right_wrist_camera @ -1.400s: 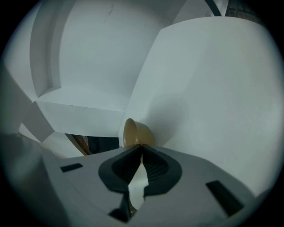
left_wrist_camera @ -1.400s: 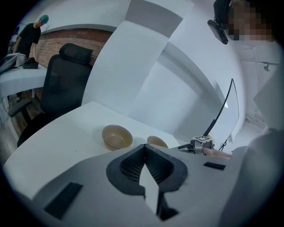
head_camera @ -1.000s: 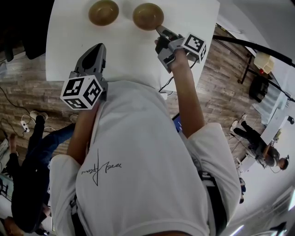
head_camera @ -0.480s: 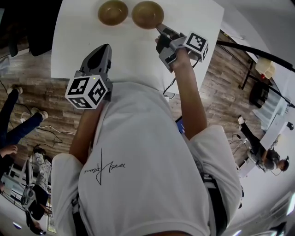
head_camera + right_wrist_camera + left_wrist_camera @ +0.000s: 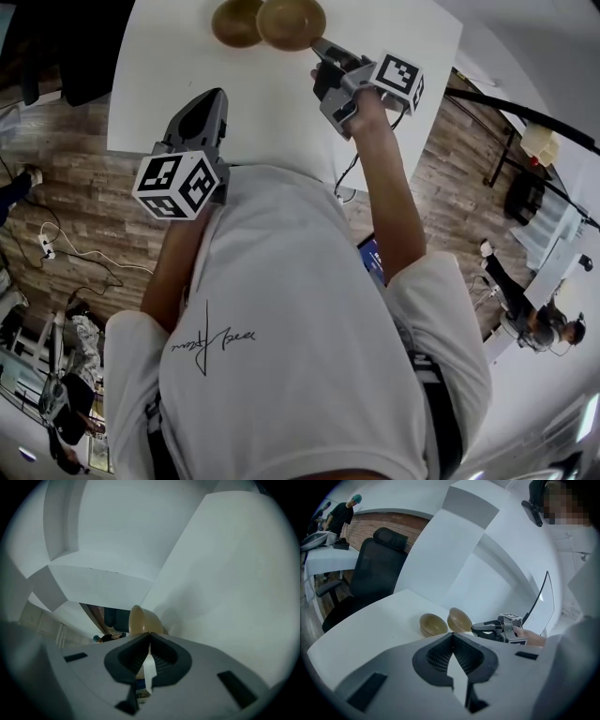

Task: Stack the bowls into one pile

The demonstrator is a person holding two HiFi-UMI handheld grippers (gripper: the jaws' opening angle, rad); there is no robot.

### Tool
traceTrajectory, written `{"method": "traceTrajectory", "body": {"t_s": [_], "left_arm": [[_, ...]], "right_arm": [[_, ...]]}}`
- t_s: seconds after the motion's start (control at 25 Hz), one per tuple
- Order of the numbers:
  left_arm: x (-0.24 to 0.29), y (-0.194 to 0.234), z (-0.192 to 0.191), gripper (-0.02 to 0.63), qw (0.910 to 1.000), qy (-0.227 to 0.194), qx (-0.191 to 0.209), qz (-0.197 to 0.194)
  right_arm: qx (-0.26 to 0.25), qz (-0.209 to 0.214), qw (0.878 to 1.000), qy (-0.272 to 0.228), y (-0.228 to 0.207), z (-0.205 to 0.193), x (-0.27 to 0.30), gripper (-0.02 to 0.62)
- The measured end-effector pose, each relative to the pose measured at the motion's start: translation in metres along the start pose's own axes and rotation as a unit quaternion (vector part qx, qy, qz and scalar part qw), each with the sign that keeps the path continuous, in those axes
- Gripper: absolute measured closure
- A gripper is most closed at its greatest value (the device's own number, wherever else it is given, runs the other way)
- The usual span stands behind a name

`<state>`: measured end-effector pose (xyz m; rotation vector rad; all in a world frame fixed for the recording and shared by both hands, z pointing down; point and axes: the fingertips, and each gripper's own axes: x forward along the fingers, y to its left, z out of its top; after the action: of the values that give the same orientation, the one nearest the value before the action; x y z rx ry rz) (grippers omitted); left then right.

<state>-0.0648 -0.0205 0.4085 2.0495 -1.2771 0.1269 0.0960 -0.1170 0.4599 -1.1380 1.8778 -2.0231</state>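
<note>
Our right claw [image 5: 321, 49] is clamped on the rim of one bowl [image 5: 292, 22], holding it tilted up near the counter's [image 5: 159, 84] far edge. It partly overlaps the second bowl [image 5: 232, 24] sitting there. Meanwhile our left claw [image 5: 204, 101] is closed on nothing, hanging over the near edge.

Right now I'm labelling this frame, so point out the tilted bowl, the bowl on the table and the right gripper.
Tilted bowl [image 5: 291, 21], head view, its inside.
Bowl on the table [image 5: 230, 23], head view, its inside.
Right gripper [image 5: 321, 47], head view, between its fingertips.
</note>
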Motion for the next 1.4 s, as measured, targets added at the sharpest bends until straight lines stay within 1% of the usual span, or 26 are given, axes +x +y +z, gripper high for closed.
{"method": "traceTrajectory", "body": {"t_s": [0.52,1.12,1.4], "left_arm": [[-0.004,0.009,0.002,0.598,0.9998,-0.005,-0.015,0.010],[-0.010,0.026,0.003,0.598,0.9992,-0.002,-0.033,0.021],[-0.015,0.046,0.002,0.598,0.9987,0.003,-0.041,0.028]], "right_arm": [[-0.016,0.013,0.999,0.033,0.024,-0.017,0.026,0.577],[-0.016,0.007,0.998,0.065,0.028,-0.034,0.055,0.577],[-0.015,-0.002,0.997,0.082,0.024,-0.046,0.076,0.575]]}}
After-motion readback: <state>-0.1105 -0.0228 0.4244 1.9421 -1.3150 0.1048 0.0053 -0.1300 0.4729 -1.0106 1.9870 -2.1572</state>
